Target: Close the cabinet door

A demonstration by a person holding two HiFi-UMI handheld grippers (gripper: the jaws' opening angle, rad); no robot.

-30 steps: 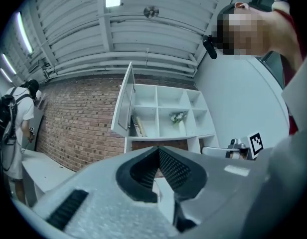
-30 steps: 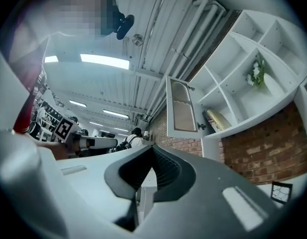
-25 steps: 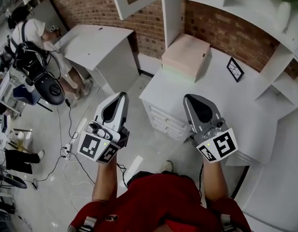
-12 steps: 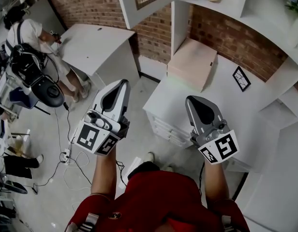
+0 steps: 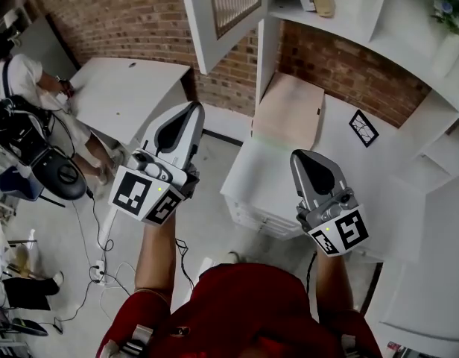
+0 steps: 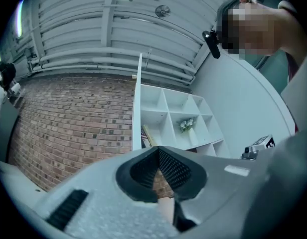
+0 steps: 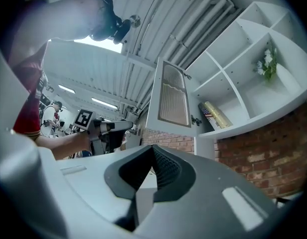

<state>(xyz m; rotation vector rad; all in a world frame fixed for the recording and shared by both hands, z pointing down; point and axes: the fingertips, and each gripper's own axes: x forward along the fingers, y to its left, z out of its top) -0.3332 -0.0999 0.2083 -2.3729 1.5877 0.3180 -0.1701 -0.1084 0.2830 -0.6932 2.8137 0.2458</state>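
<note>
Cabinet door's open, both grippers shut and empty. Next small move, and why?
Probably raise the left gripper to the free edge of the cabinet door. The door stands swung out from the shelves, and that gripper sits nearest, below it and not touching.

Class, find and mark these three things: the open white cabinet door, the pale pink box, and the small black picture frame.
open white cabinet door (image 5: 198, 21): head view, its left frame rail.
pale pink box (image 5: 289, 110): head view, middle of top face.
small black picture frame (image 5: 362, 127): head view, picture's centre.
</note>
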